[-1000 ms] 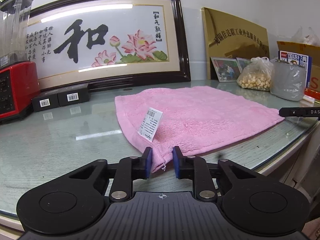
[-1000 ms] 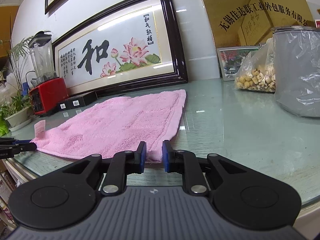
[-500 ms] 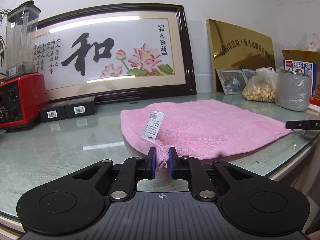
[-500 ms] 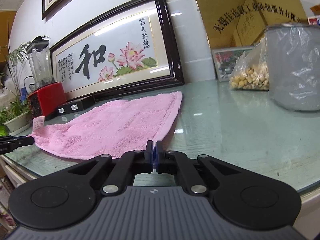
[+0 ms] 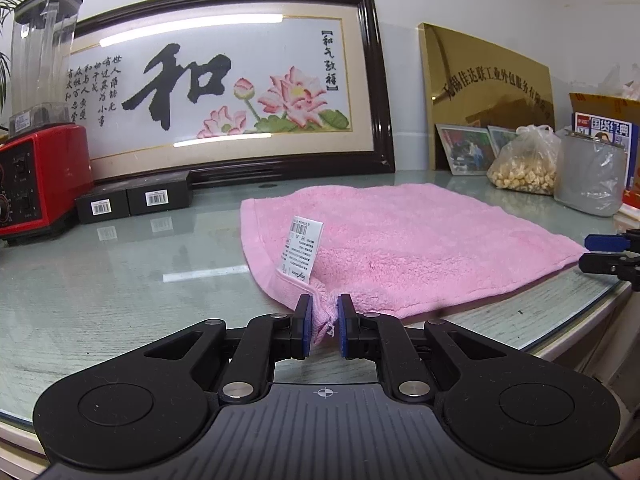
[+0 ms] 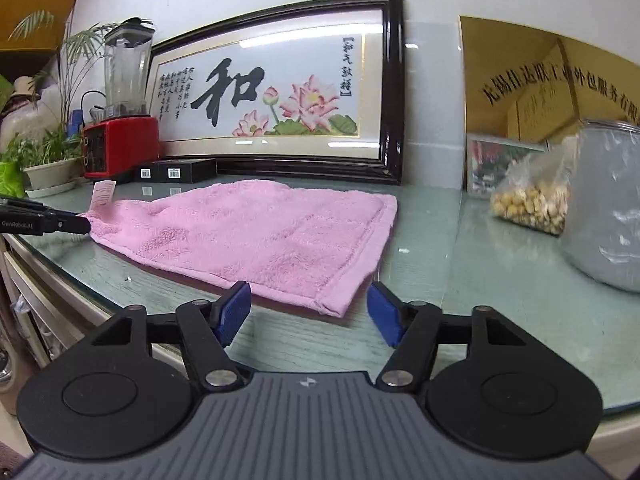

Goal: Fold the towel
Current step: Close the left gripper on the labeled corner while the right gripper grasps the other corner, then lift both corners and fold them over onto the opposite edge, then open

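Pink towel point(image 6: 256, 236) lies flat on glass tabletop point(image 6: 460, 280), long axis side to side; left gripper point(image 5: 323, 325) pinches its near-left corner by the tag point(image 5: 301, 249), right gripper point(image 6: 309, 312) gapes wide, near-right corner dead ahead between pads

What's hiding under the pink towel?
Only the glass tabletop shows around the pink towel. The towel lies flat with no lumps, but whatever is beneath is covered. The left gripper pinches one corner.
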Motion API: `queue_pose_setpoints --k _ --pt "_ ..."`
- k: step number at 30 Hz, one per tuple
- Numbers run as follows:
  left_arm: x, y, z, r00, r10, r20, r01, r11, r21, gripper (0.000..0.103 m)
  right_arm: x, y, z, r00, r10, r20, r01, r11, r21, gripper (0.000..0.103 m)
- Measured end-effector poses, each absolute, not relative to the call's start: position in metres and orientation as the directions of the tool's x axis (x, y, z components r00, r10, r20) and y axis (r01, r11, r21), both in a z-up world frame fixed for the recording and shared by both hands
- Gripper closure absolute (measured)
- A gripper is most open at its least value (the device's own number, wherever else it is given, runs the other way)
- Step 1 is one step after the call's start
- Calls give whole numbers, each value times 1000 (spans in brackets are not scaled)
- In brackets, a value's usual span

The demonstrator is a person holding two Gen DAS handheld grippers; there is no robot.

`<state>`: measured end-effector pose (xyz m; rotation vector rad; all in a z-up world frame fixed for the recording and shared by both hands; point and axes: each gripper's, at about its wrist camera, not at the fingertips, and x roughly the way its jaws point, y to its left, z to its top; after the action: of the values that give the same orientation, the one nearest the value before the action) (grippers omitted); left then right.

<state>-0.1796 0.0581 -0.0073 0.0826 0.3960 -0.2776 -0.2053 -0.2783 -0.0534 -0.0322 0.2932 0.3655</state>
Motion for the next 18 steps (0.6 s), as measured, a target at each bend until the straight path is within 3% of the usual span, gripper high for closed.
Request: queue_pose_setpoints --k 3,7,18 --pt "-179 59 -8 883 -253 -395 284 959 21 90 -203 -278 -51 896 335 -293 -341 940 33 79" --pt "-178 62 -7 876 -270 -399 292 956 -5 90 -204 -282 -46 902 330 -279 -326 943 63 94" --pt "-181 65 15 896 -300 -327 299 953 -55 90 -216 -293 -31 922 326 -209 -307 945 116 96"
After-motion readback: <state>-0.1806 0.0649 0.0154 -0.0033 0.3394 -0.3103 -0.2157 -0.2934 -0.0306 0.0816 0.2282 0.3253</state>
